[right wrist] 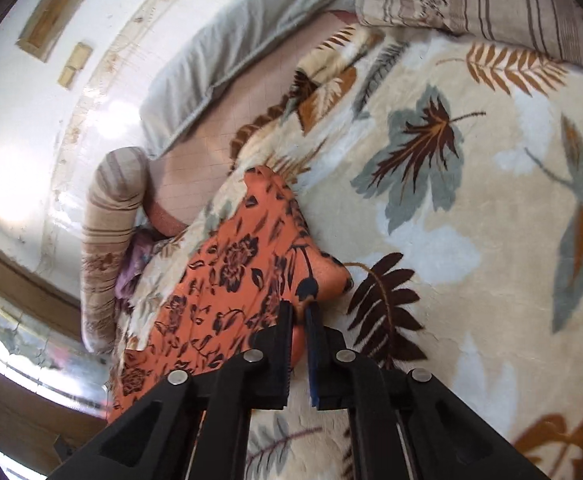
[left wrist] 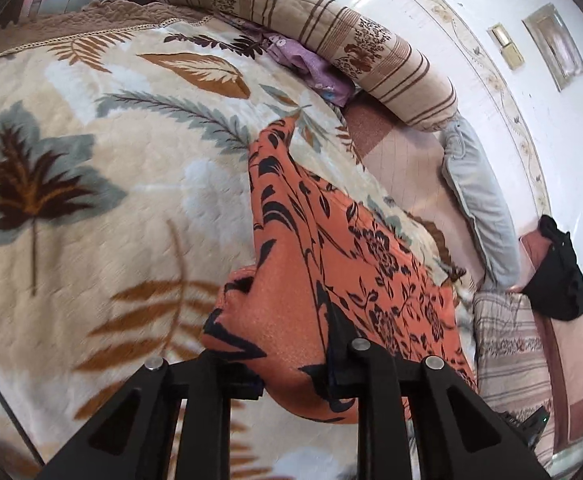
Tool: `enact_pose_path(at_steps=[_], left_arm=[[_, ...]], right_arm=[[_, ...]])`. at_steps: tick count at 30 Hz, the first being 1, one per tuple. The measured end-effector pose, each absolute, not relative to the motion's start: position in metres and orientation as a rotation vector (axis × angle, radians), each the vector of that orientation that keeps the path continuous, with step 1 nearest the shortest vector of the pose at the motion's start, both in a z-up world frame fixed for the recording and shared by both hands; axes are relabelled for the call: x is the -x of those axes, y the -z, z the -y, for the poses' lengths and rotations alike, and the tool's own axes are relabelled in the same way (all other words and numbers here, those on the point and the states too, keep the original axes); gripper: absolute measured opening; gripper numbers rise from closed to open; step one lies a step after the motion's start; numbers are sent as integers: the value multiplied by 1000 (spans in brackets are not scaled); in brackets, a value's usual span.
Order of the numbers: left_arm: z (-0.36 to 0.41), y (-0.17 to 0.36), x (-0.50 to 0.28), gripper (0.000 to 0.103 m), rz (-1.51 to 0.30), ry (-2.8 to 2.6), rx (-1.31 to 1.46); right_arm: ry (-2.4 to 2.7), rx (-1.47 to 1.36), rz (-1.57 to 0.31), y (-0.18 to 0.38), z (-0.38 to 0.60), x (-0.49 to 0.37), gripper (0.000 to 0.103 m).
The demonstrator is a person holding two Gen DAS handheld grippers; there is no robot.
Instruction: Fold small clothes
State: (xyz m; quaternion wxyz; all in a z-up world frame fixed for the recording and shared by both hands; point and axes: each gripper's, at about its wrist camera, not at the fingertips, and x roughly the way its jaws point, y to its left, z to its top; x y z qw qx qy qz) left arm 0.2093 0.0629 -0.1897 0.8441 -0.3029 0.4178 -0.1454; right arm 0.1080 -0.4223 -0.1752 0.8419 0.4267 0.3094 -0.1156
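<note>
An orange garment with a black flower print (left wrist: 331, 240) stretches across a cream leaf-patterned blanket (left wrist: 111, 208) on a bed. In the left wrist view my left gripper (left wrist: 295, 364) is shut on a thick bunched end of the garment, which bulges between and over the black fingers. In the right wrist view the same orange garment (right wrist: 227, 276) runs away to the upper left, and my right gripper (right wrist: 299, 316) is shut on its edge, with a thin fold pinched between the two pads. The cloth hangs lifted between both grips.
A striped beige bolster (left wrist: 311, 28) and a grey pillow (left wrist: 479, 208) lie along the white wall. A purple cloth (left wrist: 315, 68) is tucked under the bolster. A black garment (left wrist: 555, 272) hangs at the bed's end. The blanket (right wrist: 471, 240) spreads wide to the right.
</note>
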Motion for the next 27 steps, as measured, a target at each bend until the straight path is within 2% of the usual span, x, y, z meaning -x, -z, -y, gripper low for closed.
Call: enact_pose_path(at_steps=[3,6,8,9,11,12,13,18,20,21,23,24,27], left_arm=[[-66,202,-214,23,-926,296,661],[-68,214,-217,28,-959,280,692],[-68,220,-218,32,-980,261,699],[-68,221,-218,38,-984,262,702],[-68,223,-220,44,-989,273,717],[-67,222,-221,49,-987,275,726],[-66,222,-222,52,-984,277,735],[-56,218,-225,51,-956,253,703],[-53,215,-227,40,-944,237,684],[-53,215,-229,33,-941,229,673],[-52,213,-231,30,-929,227,656],[-51,213,-232,29,-925,230,647],[-50,212,-232,27,-916,233,618]], right_arm=[[240,-963,-702,184,432,-103,8],[188,-1116,-722,197,439,-103,11],[162,-1141,-732,202,437,-106,16],[156,-1145,-742,204,436,-108,25],[142,-1196,-753,212,436,-111,53],[138,-1242,-739,217,437,-110,73],[144,-1278,-724,221,437,-110,75],[190,-1257,-727,235,440,-132,74],[198,-1229,-714,237,443,-143,72],[202,-1222,-694,237,446,-148,68],[217,-1208,-688,240,449,-159,48],[241,-1191,-706,243,450,-165,31],[291,-1091,-716,237,442,-174,27]])
